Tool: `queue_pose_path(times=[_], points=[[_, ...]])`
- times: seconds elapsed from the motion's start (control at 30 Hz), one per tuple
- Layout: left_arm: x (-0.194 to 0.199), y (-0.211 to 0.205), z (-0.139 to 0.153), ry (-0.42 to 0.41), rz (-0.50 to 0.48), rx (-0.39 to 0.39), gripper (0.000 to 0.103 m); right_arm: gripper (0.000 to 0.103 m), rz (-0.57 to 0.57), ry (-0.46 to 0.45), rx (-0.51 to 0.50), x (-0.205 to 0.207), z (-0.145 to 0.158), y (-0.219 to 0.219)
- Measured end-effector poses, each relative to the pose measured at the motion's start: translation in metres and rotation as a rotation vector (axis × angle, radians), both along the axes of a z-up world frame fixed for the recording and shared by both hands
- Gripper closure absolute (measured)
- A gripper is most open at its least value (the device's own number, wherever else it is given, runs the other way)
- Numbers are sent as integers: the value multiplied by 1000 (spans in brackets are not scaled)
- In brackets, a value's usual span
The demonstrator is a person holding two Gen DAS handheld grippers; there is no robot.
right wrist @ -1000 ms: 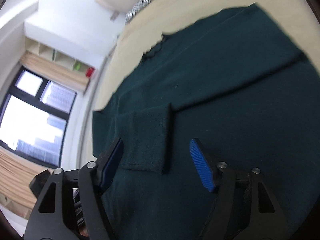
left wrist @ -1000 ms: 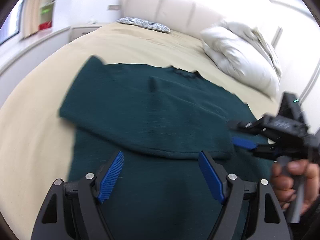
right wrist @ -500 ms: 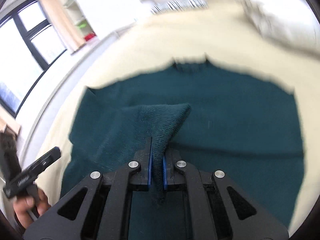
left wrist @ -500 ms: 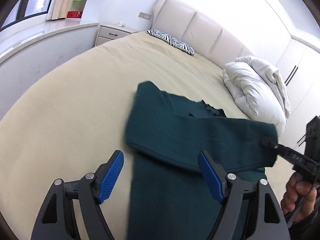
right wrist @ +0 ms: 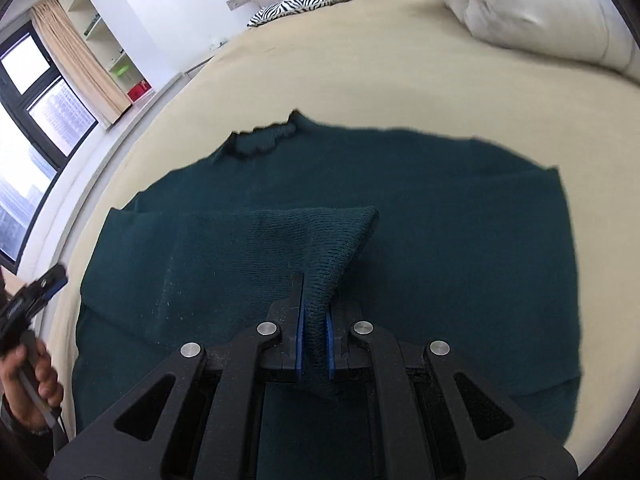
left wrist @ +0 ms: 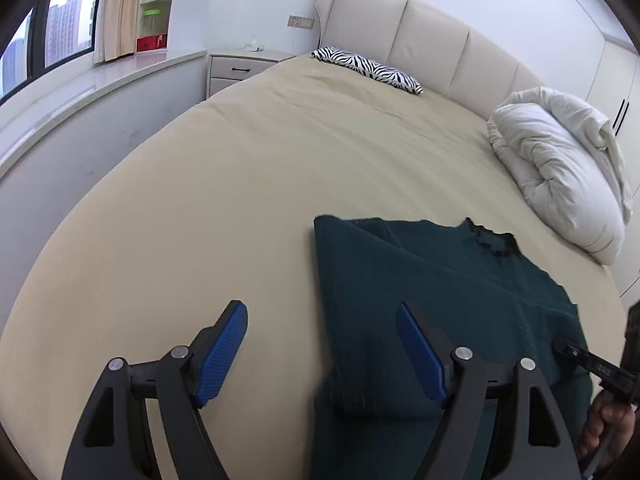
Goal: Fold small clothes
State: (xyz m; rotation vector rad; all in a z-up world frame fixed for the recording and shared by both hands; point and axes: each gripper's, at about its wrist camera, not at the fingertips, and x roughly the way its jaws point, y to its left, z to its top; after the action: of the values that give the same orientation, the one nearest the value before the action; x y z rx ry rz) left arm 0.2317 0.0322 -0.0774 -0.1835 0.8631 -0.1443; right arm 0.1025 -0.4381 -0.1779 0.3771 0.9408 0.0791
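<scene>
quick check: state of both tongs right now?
Left tongs: open, nothing between the pads, over the bed beside the green sweater.
Right tongs: shut on the sweater's sleeve cuff.

Count on bed point(left wrist: 280, 184): one dark green sweater point(right wrist: 440, 208), one zebra-print pillow point(left wrist: 368, 70), one bundled white duvet point(left wrist: 560, 168). Off the bed: one nightstand point(left wrist: 240, 68). Two grippers: left gripper point(left wrist: 324, 354), right gripper point(right wrist: 314, 336).

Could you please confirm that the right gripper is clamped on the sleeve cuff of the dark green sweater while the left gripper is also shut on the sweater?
Not quite: the left gripper is open and holds nothing, as the left wrist view shows. The right gripper is indeed clamped on the sleeve cuff of the dark green sweater.
</scene>
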Motion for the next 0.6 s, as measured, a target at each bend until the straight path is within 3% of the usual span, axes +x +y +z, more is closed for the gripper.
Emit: queue_pose_path(times=[0.1, 0.27, 0.37, 0.4, 0.43, 0.47, 0.6], points=[[26, -10, -7, 53, -28, 23, 24, 93, -8, -3, 22, -2, -5, -5], [65, -33, -23, 103, -73, 155, 25, 93, 5, -24, 52, -22, -2, -3], [72, -36, -35, 100, -78, 174, 37, 93, 20, -30, 44, -21, 0, 0], [71, -34, -35, 83, -80, 174, 53, 93, 26, -27, 18, -18, -2, 4], [70, -31, -33, 72, -77, 174, 80, 93, 24, -24, -5, -15, -4, 7], [70, -26, -31, 71, -85, 147, 90, 95, 20, -20, -11, -10, -3, 10], [67, -11, -30, 57, -73, 103, 94, 96, 7, -46, 0, -11, 9, 12]])
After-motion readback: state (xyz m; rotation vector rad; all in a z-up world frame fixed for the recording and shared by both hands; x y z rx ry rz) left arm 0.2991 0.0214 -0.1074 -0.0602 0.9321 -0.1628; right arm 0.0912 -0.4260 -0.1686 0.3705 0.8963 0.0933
